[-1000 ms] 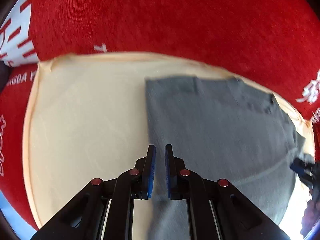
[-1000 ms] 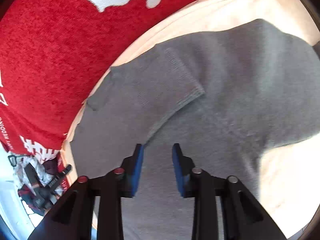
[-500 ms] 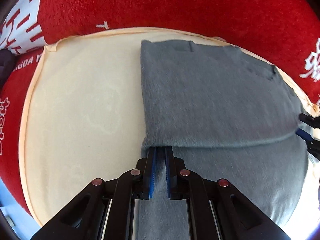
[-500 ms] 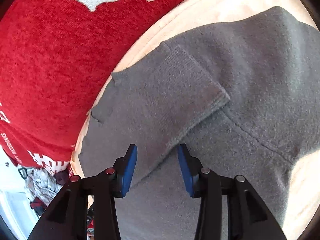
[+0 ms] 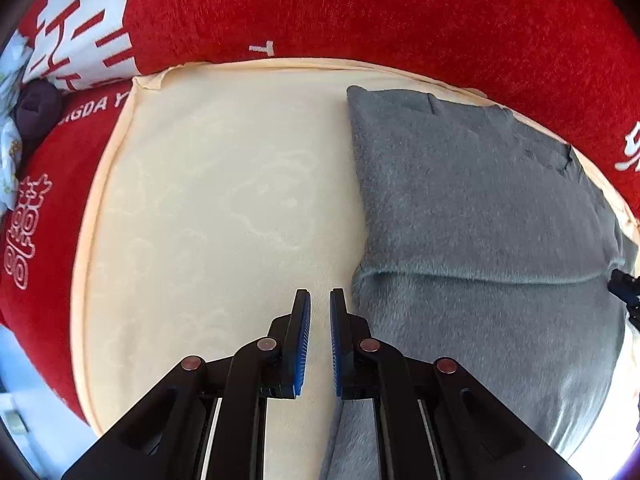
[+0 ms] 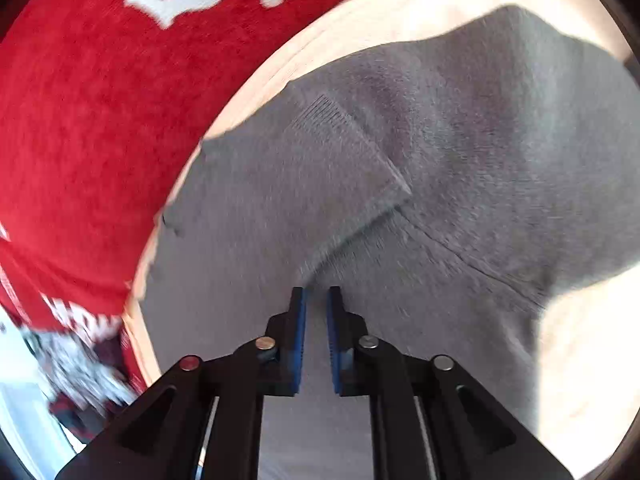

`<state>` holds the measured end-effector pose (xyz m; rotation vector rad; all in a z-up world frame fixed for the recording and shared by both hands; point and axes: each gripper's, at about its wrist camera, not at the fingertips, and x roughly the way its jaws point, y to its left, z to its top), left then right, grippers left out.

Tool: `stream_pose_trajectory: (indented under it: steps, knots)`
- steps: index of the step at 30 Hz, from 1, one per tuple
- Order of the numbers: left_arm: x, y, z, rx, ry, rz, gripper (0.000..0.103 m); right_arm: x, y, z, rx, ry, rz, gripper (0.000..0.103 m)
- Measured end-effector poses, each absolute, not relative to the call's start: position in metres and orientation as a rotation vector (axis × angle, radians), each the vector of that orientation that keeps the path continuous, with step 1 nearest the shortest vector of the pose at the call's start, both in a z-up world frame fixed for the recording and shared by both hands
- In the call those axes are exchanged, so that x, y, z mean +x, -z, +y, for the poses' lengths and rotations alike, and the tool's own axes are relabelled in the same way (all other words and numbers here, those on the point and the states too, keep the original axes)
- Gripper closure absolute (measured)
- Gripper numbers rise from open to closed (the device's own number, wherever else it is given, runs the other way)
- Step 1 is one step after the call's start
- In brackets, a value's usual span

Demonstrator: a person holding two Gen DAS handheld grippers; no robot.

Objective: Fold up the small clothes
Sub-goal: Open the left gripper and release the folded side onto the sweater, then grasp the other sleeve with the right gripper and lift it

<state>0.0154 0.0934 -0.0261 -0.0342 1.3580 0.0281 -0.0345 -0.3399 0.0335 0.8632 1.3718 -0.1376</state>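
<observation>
A grey knit sweater (image 5: 472,208) lies on a cream mat (image 5: 224,208), its upper part folded down over the body. My left gripper (image 5: 320,300) is shut and empty, pointing down at bare mat just left of the sweater's edge. In the right wrist view a ribbed sleeve (image 6: 336,160) lies folded across the grey sweater (image 6: 500,152). My right gripper (image 6: 316,294) has its jaws closing on the sleeve's lower fold edge, with grey fabric between the pads. Part of the right gripper (image 5: 622,286) shows at the right edge of the left wrist view.
A red plush blanket (image 5: 360,8) with white lettering surrounds the mat on the far side and left. More of the red blanket (image 6: 92,112) fills the right wrist view's left. Blurred clutter (image 6: 72,372) lies below it. Small cloth items (image 5: 28,108) sit at the far left.
My left gripper slid left off the sweater onto the bare mat, staying shut. My right gripper's jaws narrowed from wide apart onto the sleeve's fold edge.
</observation>
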Motion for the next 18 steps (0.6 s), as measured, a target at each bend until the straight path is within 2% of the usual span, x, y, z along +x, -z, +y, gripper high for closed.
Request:
stream_pose_trajectory:
  steps: [1, 2, 3, 4, 18]
  knots:
    - [0.013, 0.023, 0.091, -0.027, -0.022, 1.357, 0.089, -0.038, -0.036, -0.339, 0.855, 0.136, 1.375, 0.068]
    - [0.011, 0.021, 0.087, -0.023, -0.015, 1.357, 0.076, -0.044, -0.039, -0.339, 0.849, 0.134, 1.378, 0.055]
    - [0.012, 0.02, 0.083, -0.022, -0.012, 1.358, 0.018, -0.05, -0.043, -0.34, 0.85, 0.133, 1.378, 0.052]
    - [0.008, 0.014, 0.077, -0.013, -0.035, 1.334, 0.002, -0.056, -0.045, -0.342, 0.853, 0.132, 1.381, 0.051]
    - [0.002, 0.013, -0.027, 0.06, 0.18, 1.409, 0.001, -0.11, -0.055, -0.386, 0.941, 0.219, 1.364, 0.051]
